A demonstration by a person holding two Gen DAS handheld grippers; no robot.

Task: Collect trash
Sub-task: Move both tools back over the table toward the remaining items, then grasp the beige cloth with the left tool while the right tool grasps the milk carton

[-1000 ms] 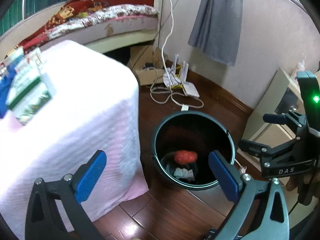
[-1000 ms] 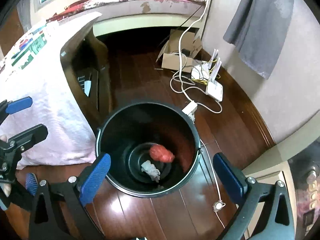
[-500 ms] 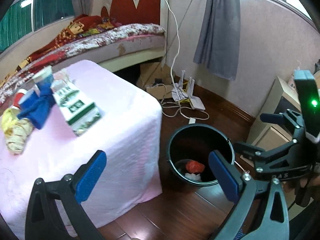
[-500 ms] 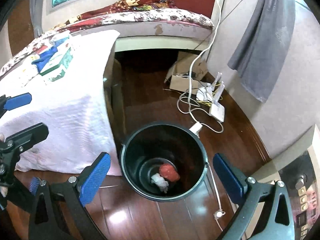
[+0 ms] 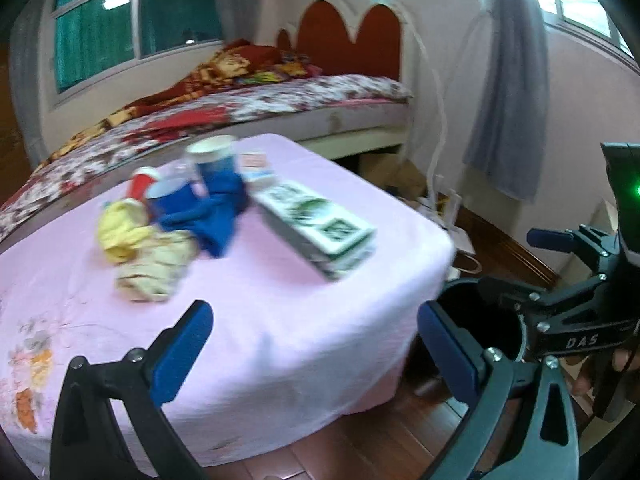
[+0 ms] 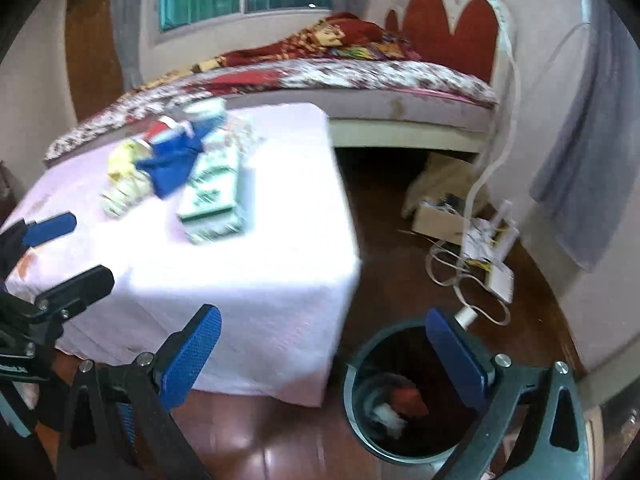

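Note:
A black trash bin (image 6: pixel 404 396) stands on the wood floor right of the table; red trash (image 6: pixel 408 396) and white crumpled paper (image 6: pixel 386 414) lie inside. Its rim shows in the left wrist view (image 5: pixel 480 312). On the pink-covered table (image 5: pixel 280 320) lie yellow crumpled wrappers (image 5: pixel 136 248), a blue cloth (image 5: pixel 216 220), blue and red cups (image 5: pixel 172 196) and a green-white carton (image 5: pixel 320 232). My left gripper (image 5: pixel 316 352) is open and empty above the table's near edge. My right gripper (image 6: pixel 324 356) is open and empty between table and bin.
A bed (image 6: pixel 360 76) runs along the far wall. A cardboard box (image 6: pixel 440 212), white cables and a router (image 6: pixel 496 272) lie on the floor behind the bin. A grey curtain (image 5: pixel 508 92) hangs at right.
Both grippers have risen and swung left, away from the bin toward the table. The table's items have come into fuller view. Both stayed open and empty.

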